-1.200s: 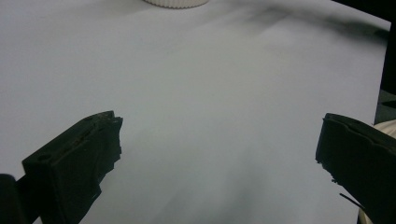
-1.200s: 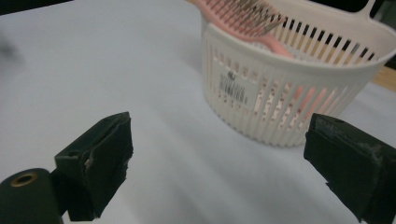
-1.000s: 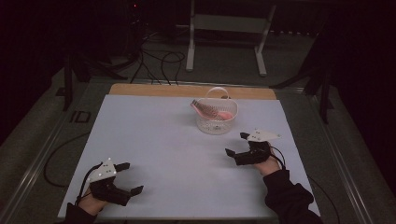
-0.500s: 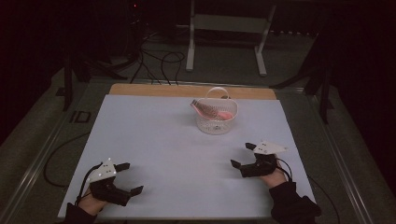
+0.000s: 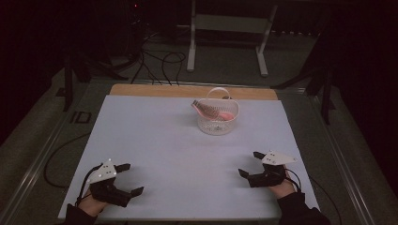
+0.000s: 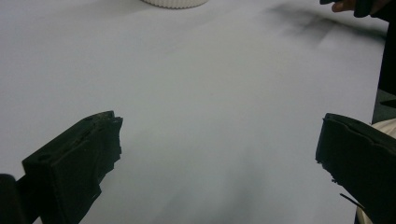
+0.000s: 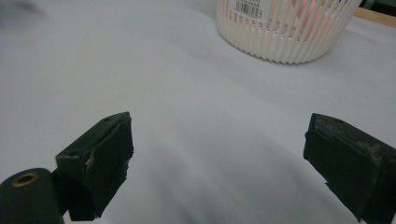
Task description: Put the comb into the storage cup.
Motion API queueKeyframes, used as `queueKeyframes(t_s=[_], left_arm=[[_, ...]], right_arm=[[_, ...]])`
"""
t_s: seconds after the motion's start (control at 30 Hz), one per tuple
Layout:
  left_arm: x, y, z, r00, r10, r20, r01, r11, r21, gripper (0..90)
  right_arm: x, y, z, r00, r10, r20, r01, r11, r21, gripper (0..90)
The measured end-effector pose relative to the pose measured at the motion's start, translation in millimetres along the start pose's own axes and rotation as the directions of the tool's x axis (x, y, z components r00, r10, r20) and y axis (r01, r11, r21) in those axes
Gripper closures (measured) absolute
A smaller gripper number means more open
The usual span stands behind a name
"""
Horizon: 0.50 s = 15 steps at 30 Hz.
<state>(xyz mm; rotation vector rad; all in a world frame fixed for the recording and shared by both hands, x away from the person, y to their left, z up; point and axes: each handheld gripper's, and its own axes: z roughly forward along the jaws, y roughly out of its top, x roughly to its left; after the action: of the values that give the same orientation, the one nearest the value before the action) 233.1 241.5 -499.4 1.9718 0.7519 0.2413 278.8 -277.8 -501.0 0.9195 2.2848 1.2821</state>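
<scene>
On the pale sheet-covered table (image 5: 187, 154), both the left gripper (image 5: 123, 180) and right gripper (image 5: 250, 164) are resting near the front edge, jaws spread and gripping nothing, well apart from the white ribbed plastic basket (image 5: 217, 123) (contents pinkish, indistinct), suggesting handling is finished or unstarted.

White slatted basket (image 5: 218, 120) (pink item inside) sits on the table (image 5: 155, 140).

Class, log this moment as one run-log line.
left claw: open, empty | right claw: open, empty | basket: far side, untouched
</scene>
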Motion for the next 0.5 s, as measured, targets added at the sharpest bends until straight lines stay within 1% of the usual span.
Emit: queueKeyframes(t_s=[0.1, 0.33, 0.37, 0.47, 0.5], left_arm=[[-0.2, 0.0, 0.0, 1.0, 0.001, 0.001, -0.001, 1.0, 0.001, 0.0], [-0.5, -0.1, 0.2, 1.0, 0.002, 0.003, -0.002, 1.0, 0.002, 0.0], [-0.5, -0.1, 0.2, 1.0, 0.002, 0.003, -0.002, 1.0, 0.002, 0.0], [-0.8, -0.2, 0.4, 1.0, 0.002, 0.003, -0.002, 1.0, 0.003, 0.0], [-0.8, -0.3, 0.5, 1.0, 0.001, 0.004, -0.001, 1.0, 0.003, 0.0]], right_arm=[[0.7, -3.4, -3.2, 1.0, 0.009, 0.002, -0.009, 1.0, 0.004, 8.3], [2.6, -13.4, -8.4, 0.9999, 0.011, 0.009, -0.011, 1.0, 0.02, 8.3], [2.6, -16.0, -10.2, 0.9997, 0.019, 0.013, -0.02, 1.0, 0.02, 8.3], [3.5, -19.4, -13.3, 0.9993, 0.021, 0.032, -0.022, 0.999, 0.028, 8.3], [2.8, -20.6, -14.3, 0.9994, 0.009, 0.035, -0.01, 1.0, 0.027, 8.3]])
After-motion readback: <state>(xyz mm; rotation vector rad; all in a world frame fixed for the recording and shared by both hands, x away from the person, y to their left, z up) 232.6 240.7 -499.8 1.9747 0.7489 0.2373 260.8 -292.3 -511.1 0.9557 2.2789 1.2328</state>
